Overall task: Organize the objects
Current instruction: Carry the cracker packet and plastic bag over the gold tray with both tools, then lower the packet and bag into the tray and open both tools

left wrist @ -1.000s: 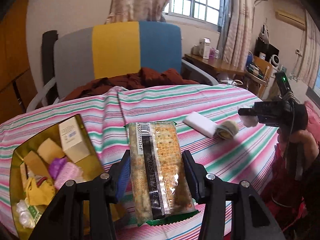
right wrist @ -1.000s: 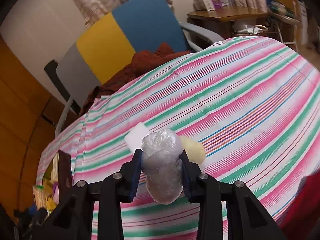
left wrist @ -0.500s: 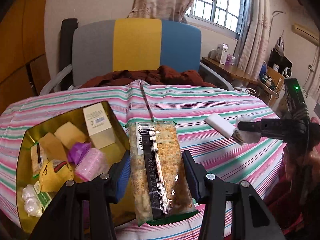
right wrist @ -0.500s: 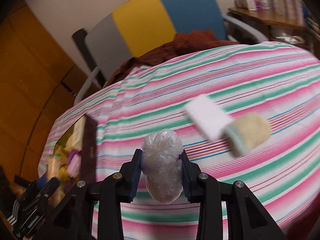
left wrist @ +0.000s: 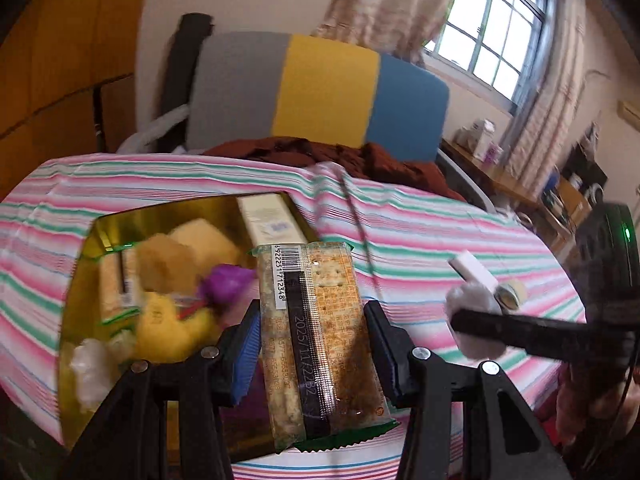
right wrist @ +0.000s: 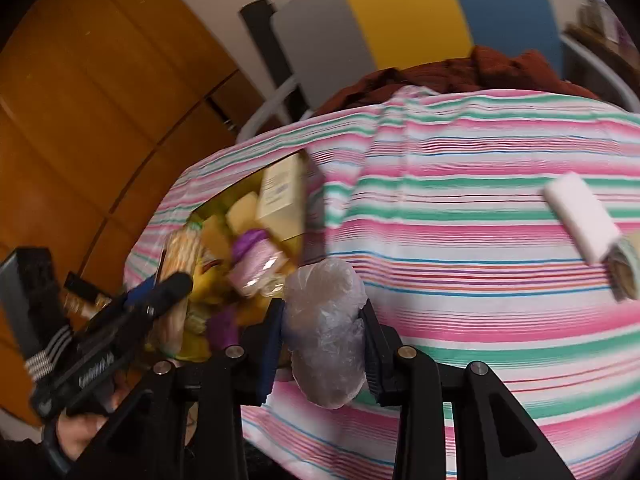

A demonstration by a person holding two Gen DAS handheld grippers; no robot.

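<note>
Over gold box (left wrist: 80, 264) | L tongs (left wrist: 312, 344) pinch cracker pkt (left wrist: 316, 332), "2025/11/22" | R tongs (right wrist: 324, 328) pinch clear bag (right wrist: 326, 328)

Both claws (left wrist: 312, 344) now seemingly nearer the tin (left wrist: 80, 280)

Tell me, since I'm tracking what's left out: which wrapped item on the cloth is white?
The white block, flat and rectangular; the roll touching its end is yellowish.

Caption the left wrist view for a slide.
Left tongs grip a cracker packet beside the gold tin of snacks.
</note>
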